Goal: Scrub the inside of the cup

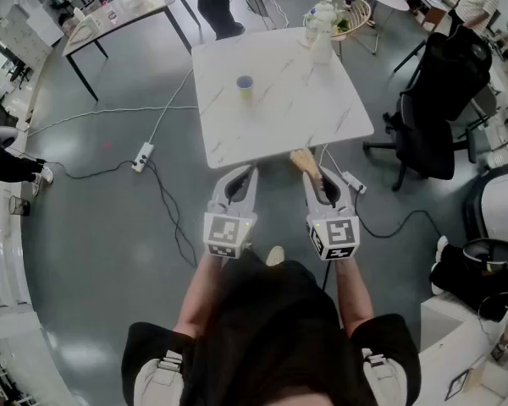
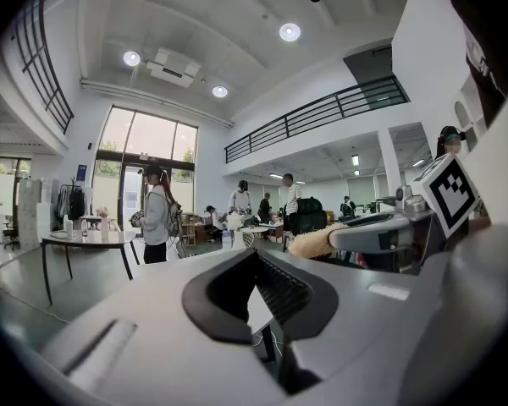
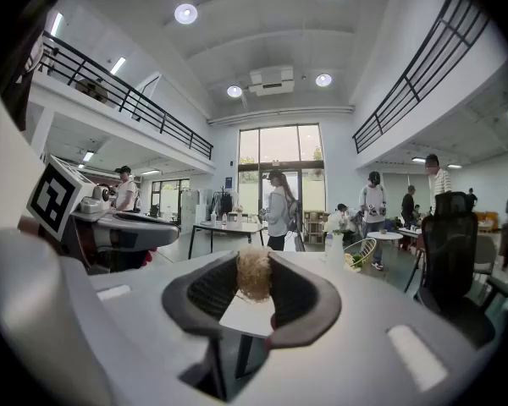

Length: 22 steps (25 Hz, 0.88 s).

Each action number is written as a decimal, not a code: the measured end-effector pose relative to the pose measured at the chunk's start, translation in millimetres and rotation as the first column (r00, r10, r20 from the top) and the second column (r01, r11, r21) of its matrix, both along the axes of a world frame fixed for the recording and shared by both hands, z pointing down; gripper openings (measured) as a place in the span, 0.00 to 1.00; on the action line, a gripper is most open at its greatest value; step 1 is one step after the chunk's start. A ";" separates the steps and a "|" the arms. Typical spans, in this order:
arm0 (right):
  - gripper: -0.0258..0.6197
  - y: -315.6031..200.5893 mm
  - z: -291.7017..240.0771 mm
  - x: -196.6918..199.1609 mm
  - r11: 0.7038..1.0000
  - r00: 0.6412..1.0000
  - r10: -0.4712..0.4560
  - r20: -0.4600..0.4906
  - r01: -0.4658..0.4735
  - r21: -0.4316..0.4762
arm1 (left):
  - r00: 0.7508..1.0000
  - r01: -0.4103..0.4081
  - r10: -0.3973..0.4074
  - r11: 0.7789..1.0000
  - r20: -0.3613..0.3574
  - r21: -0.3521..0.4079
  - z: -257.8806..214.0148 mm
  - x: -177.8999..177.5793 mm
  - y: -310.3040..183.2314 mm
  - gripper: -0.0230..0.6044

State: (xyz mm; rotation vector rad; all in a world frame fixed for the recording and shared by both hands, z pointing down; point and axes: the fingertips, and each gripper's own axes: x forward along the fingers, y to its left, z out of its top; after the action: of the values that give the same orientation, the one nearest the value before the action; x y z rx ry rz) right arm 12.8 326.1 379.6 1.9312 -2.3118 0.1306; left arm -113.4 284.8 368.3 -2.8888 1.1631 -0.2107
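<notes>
Since the cup (image 1: 245, 85) sits alone mid-counter (image 1: 322, 117), well ahead of both tools, I'd say scrubbing hasn't started. Right hand-held gripper (image 1: 320, 179) is pinching a tan fuzzy scrubber (image 1: 302, 160), whose tip is just over the near counter edge. Left hand-held gripper (image 1: 241, 176) is pressed together with nothing in it. To do: close the gap, probably steady the cup with the left, get the scrubber inside, scrub. Only the head view shows the cup; I can't find it in either gripper view. Right gripper view confirms the fuzzy head squeezed between the pads. Left gripper view shows it poking out from the side.
</notes>
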 end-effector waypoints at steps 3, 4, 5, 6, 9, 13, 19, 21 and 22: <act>0.20 -3.3 -0.2 -1.4 1.000 1.000 -0.002 -0.003 0.002 0.002 | 1.000 0.001 -0.001 1.000 -0.002 -0.001 1.0 -1.0 -2.6 0.05; 0.20 -3.9 -0.1 -1.9 1.000 1.000 -0.004 -0.004 0.004 0.001 | 1.000 0.002 -0.002 1.000 -0.001 -0.001 1.2 -1.3 -3.2 0.05; 0.20 -4.2 -0.1 -2.4 1.000 1.000 -0.005 -0.005 0.005 0.000 | 1.000 0.002 -0.002 1.000 -0.001 -0.002 1.2 -1.7 -3.6 0.05; 0.20 -4.2 0.0 -2.8 1.000 1.000 -0.007 -0.007 0.007 -0.001 | 1.000 0.003 -0.003 1.000 0.000 -0.003 1.2 -1.9 -3.8 0.05; 0.20 -4.2 -0.7 -2.6 1.000 1.000 -0.008 -0.008 0.008 0.003 | 1.000 0.003 -0.003 1.000 0.001 -0.003 1.2 -1.2 -4.1 0.05; 0.20 -5.6 -5.3 -0.8 1.000 1.000 -0.008 0.022 0.008 0.026 | 1.000 0.004 -0.004 1.000 0.002 -0.005 1.1 0.0 -4.6 0.05; 0.20 -5.8 -1.5 4.9 1.000 1.000 0.002 0.023 -0.003 0.014 | 1.000 0.017 -0.017 1.000 -0.006 -0.017 4.2 0.8 -4.9 0.05; 0.20 -4.9 -1.3 8.4 1.000 1.000 0.002 0.018 -0.002 0.012 | 1.000 0.025 -0.025 1.000 -0.012 -0.019 3.2 2.0 -4.9 0.05; 0.20 -4.7 -0.7 11.3 1.000 1.000 0.004 0.017 -0.004 0.009 | 1.000 0.028 -0.028 0.999 -0.014 -0.018 2.6 3.6 -4.6 0.05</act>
State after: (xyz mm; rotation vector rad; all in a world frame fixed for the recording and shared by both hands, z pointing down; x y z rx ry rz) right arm 24.2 321.4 379.0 1.9466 -2.3235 0.1374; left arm -109.8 280.2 370.9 -2.8951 1.2103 -0.2029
